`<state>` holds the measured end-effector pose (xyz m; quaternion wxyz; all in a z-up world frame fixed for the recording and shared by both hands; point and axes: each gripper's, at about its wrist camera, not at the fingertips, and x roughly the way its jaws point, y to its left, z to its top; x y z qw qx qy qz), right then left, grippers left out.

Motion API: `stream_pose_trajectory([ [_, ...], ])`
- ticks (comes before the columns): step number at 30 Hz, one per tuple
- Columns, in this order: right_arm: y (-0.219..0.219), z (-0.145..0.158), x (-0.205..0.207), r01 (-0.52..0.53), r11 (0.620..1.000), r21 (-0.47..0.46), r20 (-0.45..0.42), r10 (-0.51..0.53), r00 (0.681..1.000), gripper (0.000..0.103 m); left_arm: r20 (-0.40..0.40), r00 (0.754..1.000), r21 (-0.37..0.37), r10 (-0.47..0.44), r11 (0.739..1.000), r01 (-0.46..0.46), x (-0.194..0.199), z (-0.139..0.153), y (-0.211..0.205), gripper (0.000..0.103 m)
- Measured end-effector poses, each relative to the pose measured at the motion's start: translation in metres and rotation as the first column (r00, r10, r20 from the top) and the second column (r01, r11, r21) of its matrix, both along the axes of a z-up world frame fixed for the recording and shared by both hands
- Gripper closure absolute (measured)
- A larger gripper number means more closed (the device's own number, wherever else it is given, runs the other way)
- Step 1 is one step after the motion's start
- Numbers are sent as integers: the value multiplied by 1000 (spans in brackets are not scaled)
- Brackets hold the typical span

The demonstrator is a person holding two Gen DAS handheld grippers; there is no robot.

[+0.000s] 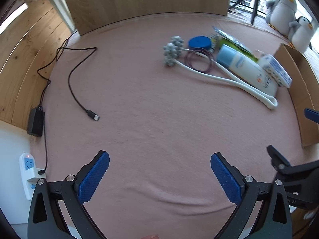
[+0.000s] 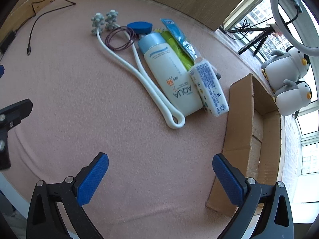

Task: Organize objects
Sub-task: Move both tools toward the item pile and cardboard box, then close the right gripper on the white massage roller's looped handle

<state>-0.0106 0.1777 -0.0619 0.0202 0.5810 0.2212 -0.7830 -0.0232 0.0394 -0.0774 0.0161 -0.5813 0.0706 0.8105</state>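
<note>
A cluster of items lies on the pink cloth: a white massage roller (image 2: 139, 75) with knobbly grey heads (image 1: 172, 49), a purple cord loop (image 2: 119, 38), a blue round lid (image 1: 199, 42), a white AQUA sunscreen bottle (image 2: 171, 77) with a light blue cap, a small white printed tube (image 2: 209, 87), and green and blue sachets (image 2: 179, 45). An open cardboard box (image 2: 249, 131) stands to their right. My left gripper (image 1: 159, 177) is open over bare cloth, well short of the items. My right gripper (image 2: 160, 179) is open too, empty, near the box's corner.
A black USB cable (image 1: 79, 91) runs across the cloth at the left to an adapter (image 1: 35, 121) and a white power strip (image 1: 30, 171). A wooden board (image 1: 147, 0) stands behind. Plush penguins (image 2: 287, 79) and a ring light on a tripod (image 2: 259, 35) sit by the window.
</note>
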Motion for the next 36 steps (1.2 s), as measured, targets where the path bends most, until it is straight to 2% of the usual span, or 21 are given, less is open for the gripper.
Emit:
stream_pose_trajectory([
  [6, 0, 7, -3, 0, 1000, -5, -30, -1, 1000, 0, -13, 999, -14, 44, 999, -45, -8, 1, -17, 0],
  [21, 3, 2, -10, -3, 1000, -6, -32, 3, 999, 0, -10, 999, -15, 43, 999, -44, -15, -6, -14, 0],
  [23, 6, -3, -14, -9, 999, -43, -62, 6, 998, 0, -23, 998, 7, 51, 999, -51, -16, -6, -16, 0],
  [27, 21, -20, -24, -56, 971, -233, -145, 22, 989, 1, -83, 995, 69, 61, 996, -55, -14, -4, -23, 0],
  [30, 33, -38, -31, -70, 952, -297, -136, 30, 990, 1, -166, 985, 88, 38, 996, -23, -10, -4, -28, 0],
  [32, 42, -39, -34, -90, 925, -368, -145, 39, 989, 0, -192, 981, 105, 29, 994, -9, -9, -8, -32, 0],
  [36, 44, -37, -39, -152, 917, -369, -177, 92, 980, 0, -181, 982, 170, 52, 985, -21, -12, -24, -41, 0],
])
